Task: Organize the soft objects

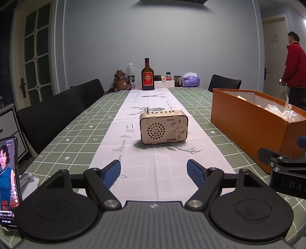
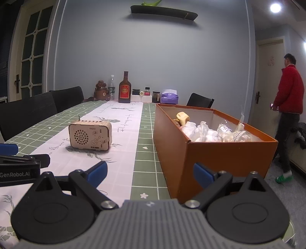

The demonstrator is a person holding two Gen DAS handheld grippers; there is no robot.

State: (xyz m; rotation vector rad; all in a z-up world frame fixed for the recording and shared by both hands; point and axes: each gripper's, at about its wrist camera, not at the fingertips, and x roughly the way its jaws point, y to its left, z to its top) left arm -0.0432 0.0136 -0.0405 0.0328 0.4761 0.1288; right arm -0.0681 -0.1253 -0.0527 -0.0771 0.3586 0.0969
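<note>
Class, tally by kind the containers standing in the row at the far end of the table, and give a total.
Bottles: 2, a clear plastic water bottle and a brown glass bottle with a red label
Small jars: 2, a red-labelled jar and a dark glass jar
Tissue boxes: 1, a purple tissue box
Total: 5

Dim room, ceiling lamp (image 2: 275,8) glare, fisheye-warped edges
</note>
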